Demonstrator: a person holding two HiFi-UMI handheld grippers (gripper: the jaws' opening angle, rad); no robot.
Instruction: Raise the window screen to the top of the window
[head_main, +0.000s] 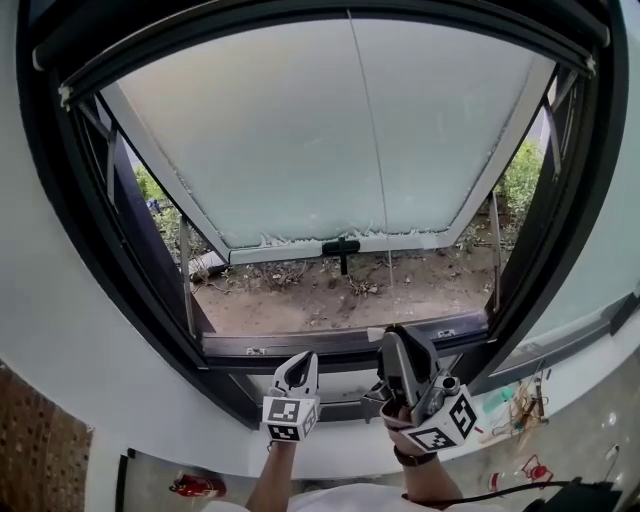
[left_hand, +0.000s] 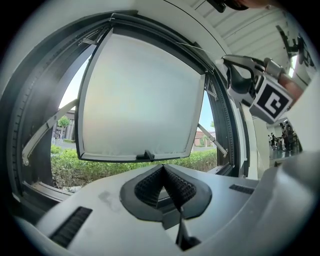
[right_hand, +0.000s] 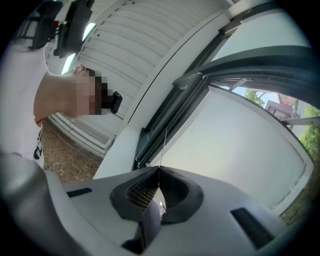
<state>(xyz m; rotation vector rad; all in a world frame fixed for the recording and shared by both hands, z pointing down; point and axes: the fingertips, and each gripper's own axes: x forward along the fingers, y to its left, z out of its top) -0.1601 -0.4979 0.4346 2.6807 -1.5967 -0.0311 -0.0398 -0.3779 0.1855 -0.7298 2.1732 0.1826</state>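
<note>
The right claw (head_main: 396, 342) clamps the thin cord (right_hand: 163, 148) rising above it; guide it steadily, without slack. The left claw (head_main: 299, 362) beside it is closed, empty.

i see a frosted pale grey screen (head_main: 330, 130) in a black window frame (head_main: 95, 255), a thin grey cord (head_main: 365, 140), a green hedge (left_hand: 200, 160), a white wall (head_main: 55, 360), and black-and-white square markers on the grey left gripper (head_main: 299, 360) and right gripper (head_main: 389, 338).

Window frame (head_main: 120, 230): dark metal, matt. Sash panel (head_main: 330, 130): frosted, milky, smooth (translucent, not clear). Wall (head_main: 60, 330): white, smooth. Left tool (head_main: 300, 362), right tool (head_main: 398, 342): grey matt plastic shells; pads (left_hand: 150, 187) black, ribbed. Cord (head_main: 364, 110): thin, smooth.
</note>
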